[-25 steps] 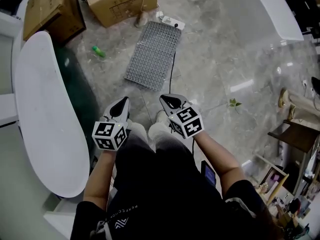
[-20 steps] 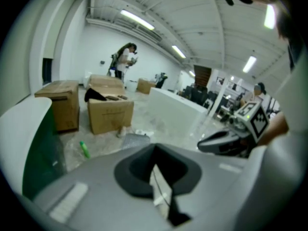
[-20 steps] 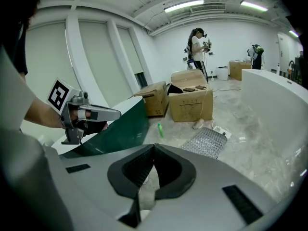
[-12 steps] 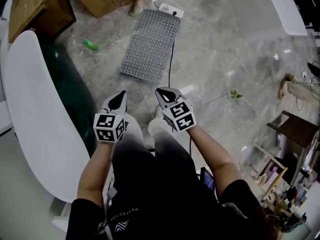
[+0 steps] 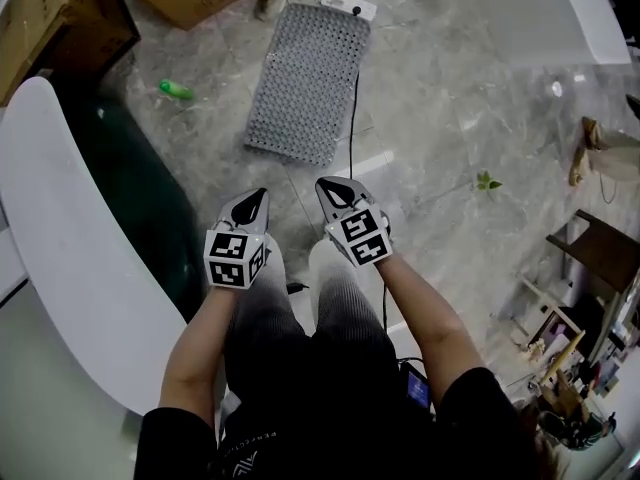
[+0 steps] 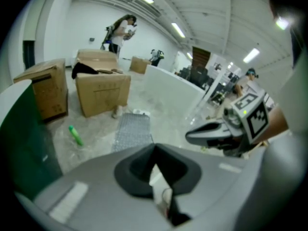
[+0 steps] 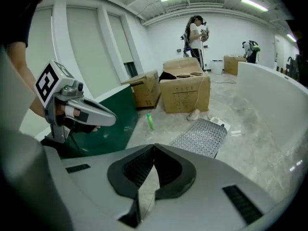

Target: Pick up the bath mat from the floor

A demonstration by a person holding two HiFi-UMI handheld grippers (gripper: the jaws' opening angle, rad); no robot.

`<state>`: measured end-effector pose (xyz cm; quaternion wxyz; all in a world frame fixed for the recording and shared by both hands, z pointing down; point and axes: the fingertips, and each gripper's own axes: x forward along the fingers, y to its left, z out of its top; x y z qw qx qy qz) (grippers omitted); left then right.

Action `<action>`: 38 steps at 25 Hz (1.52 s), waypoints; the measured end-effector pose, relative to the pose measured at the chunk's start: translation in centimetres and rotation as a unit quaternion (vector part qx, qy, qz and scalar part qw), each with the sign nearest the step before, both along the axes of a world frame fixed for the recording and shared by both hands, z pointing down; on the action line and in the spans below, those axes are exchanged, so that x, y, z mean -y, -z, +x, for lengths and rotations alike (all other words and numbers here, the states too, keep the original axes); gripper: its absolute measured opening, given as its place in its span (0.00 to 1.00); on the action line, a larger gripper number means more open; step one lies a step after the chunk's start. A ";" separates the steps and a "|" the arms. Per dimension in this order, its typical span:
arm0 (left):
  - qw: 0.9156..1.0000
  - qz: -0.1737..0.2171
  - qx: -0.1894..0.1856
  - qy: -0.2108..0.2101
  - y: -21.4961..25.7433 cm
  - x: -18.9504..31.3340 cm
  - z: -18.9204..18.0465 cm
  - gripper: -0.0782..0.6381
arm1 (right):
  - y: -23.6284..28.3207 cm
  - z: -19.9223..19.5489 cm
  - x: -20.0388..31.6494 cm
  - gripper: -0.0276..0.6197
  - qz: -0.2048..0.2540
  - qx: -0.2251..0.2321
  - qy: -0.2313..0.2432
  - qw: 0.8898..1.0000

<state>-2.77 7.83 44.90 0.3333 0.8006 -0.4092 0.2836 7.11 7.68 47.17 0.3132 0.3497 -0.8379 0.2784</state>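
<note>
The bath mat (image 5: 308,83) lies flat on the grey marble floor (image 5: 450,108), ahead of and below both pairs of jaws and touched by neither. It is a grey rectangle covered in small holes or nubs. Its long axis runs away from the jaw tips, with the far end leaning a little to the right, and its near short edge faces the gap between the two grippers. The left gripper (image 5: 260,196) and the right gripper (image 5: 327,183) are held side by side and apart, both angled down at the floor. Each has its jaws closed together with nothing between them. A white power strip (image 5: 349,6) sits against the mat's far end, and a black cable (image 5: 353,118) runs from it along the mat's right edge back toward the right jaws. Left of the mat, ahead of the left jaws, lies a small green bottle (image 5: 175,90). Beyond the mat stand two open cardboard boxes (image 7: 185,94), with a person (image 7: 196,32) standing behind them. A curved white tabletop (image 5: 70,258) lies to the outside of the left jaws, with dark green under it. A small green sprig (image 5: 487,181) lies on the floor off to the right of the right jaws. The printing on the boxes and on the black garment is too small to read, and the cubes carry only black-and-white square markers.
</note>
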 end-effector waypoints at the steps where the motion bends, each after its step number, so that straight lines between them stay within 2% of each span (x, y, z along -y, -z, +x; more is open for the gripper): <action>1: 1.000 -0.002 -0.002 -0.002 -0.6 0.3 0.1 0.12 | -0.9 0.0 0.2 0.04 -0.002 -0.004 -0.003 1.000; 8: 0.999 -0.020 0.009 -0.026 -6.1 0.4 0.1 0.12 | -7.1 -1.6 0.6 0.07 -0.022 -0.024 0.022 0.999; 15: 0.999 -0.026 0.013 -0.014 -11.3 0.1 -1.6 0.12 | -13.3 -2.8 1.4 0.10 -0.032 -0.047 0.046 0.997; 25: 0.998 -0.051 0.023 0.013 -18.9 -1.0 -2.5 0.12 | -22.0 -3.4 1.8 0.19 -0.053 -0.071 0.052 0.995; 32: 0.997 -0.060 0.027 0.041 -23.9 -1.5 -3.1 0.13 | -28.5 -4.9 1.9 0.22 -0.057 -0.093 0.098 0.989; 38: 0.997 -0.043 0.047 0.050 -27.9 -0.1 -5.1 0.13 | -33.4 -6.6 1.3 0.22 -0.060 -0.102 0.133 0.984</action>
